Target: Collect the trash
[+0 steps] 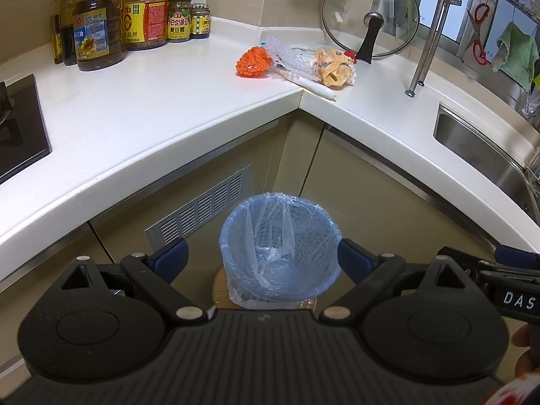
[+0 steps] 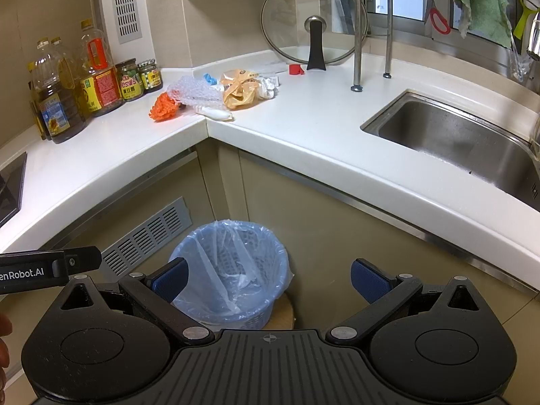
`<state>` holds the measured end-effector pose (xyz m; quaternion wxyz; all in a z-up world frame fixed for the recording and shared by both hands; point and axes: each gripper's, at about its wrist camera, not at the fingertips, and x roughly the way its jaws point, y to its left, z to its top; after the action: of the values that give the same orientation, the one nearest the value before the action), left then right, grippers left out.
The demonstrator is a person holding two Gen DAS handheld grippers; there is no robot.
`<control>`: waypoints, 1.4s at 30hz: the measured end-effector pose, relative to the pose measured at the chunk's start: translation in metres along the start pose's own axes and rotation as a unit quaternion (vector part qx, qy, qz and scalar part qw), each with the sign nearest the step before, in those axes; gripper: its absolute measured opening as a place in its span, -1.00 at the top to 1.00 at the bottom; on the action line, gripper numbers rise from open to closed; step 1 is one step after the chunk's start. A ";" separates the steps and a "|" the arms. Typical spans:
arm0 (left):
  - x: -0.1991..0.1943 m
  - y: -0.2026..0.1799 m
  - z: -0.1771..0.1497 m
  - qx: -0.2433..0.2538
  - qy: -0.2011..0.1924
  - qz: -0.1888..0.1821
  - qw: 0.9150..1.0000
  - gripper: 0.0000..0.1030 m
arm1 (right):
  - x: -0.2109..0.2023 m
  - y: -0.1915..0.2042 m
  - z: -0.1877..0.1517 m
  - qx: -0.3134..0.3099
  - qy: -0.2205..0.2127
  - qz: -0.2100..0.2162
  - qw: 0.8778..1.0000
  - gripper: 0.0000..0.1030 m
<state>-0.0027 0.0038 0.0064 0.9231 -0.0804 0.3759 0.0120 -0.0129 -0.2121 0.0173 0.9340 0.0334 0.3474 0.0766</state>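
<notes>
amber oil bottles (image 2: 64,101) stand beside labelled sauce jars (image 2: 138,79) on the white bench (image 2: 303,128); a round glass lid (image 2: 314,38) leans near the steel sink (image 2: 465,145).

White countertop (image 2: 303,125): orange net (image 2: 163,108), bubble wrap (image 2: 192,92), yellow bag (image 2: 238,89), oil bottles (image 2: 57,101), jars (image 2: 138,79), glass lid (image 2: 314,38).

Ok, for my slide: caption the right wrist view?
Open hand-held gripper above lined bin; trash pile on counter.

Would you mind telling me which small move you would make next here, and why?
Probably reach the right gripper forward and up to the yellow wrapper at the counter corner. Both grippers, the left gripper included, are open and empty, the lined bin sits below them, and the trash is uncollected.
</notes>
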 end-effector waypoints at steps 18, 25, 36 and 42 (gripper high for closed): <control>0.000 0.001 0.000 -0.001 -0.001 -0.002 1.000 -0.81 | 0.000 0.000 0.000 0.000 -0.001 -0.001 1.000 -0.98; 0.000 0.001 0.000 -0.001 -0.001 -0.003 1.000 -0.81 | 0.000 0.000 0.001 0.000 -0.001 0.000 1.000 -0.98; 0.000 0.002 0.001 -0.003 -0.002 -0.004 1.000 -0.81 | 0.000 0.000 0.001 0.000 -0.001 -0.001 1.000 -0.98; 0.000 0.003 0.000 -0.003 -0.002 -0.004 1.000 -0.81 | 0.000 0.000 0.001 0.000 -0.001 -0.001 1.000 -0.98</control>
<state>-0.0030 0.0064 0.0066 0.9238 -0.0845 0.3733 0.0098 -0.0124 -0.2122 0.0179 0.9343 0.0329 0.3468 0.0756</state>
